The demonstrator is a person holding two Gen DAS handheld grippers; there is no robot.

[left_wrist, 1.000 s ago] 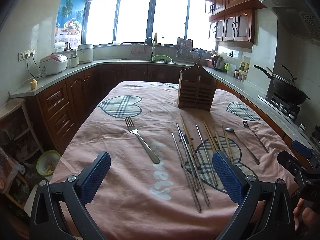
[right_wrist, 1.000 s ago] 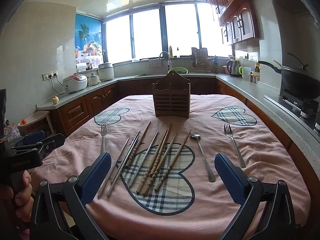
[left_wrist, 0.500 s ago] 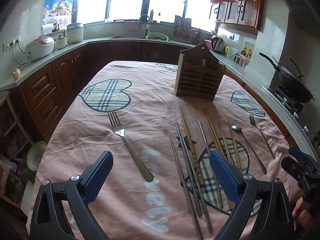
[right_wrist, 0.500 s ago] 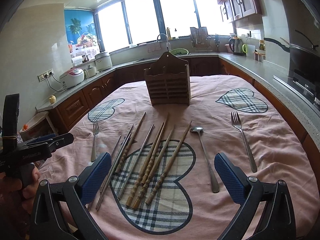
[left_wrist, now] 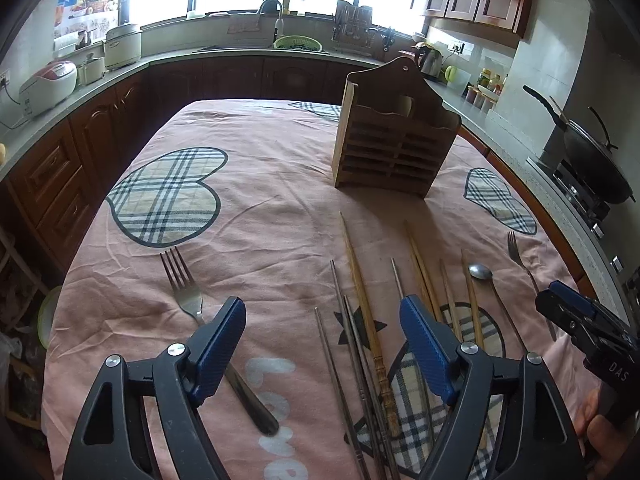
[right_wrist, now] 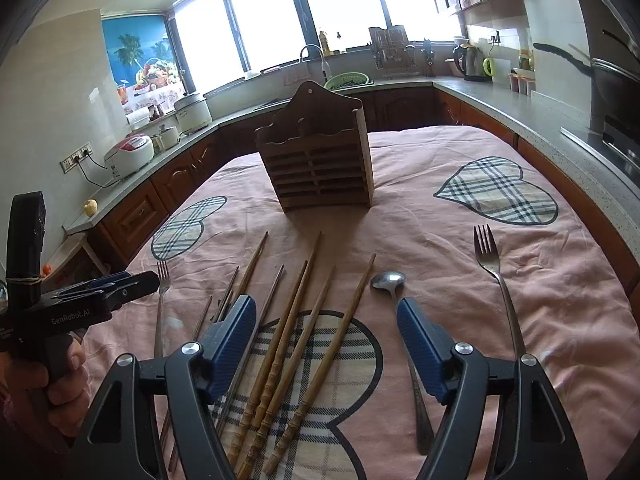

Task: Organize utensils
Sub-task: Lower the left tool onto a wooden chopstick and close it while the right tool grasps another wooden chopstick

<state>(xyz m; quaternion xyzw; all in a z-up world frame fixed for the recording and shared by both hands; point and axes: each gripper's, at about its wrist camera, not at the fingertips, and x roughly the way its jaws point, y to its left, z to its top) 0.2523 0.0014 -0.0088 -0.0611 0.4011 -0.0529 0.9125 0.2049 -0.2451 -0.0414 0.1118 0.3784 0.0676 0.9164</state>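
Ahead of both grippers stands one wooden holder [right_wrist: 320,160]. Two forks lie on the cloth: one [left_wrist: 208,328] under the left gripper [left_wrist: 324,344], one [right_wrist: 498,280] right of the right gripper [right_wrist: 326,340]. One spoon [right_wrist: 400,320], four wooden chopsticks [right_wrist: 296,340] and about four metal ones [left_wrist: 352,360] lie between. Both grippers' jaws are closing on nothing. Only the left view shows the wok [left_wrist: 592,164].
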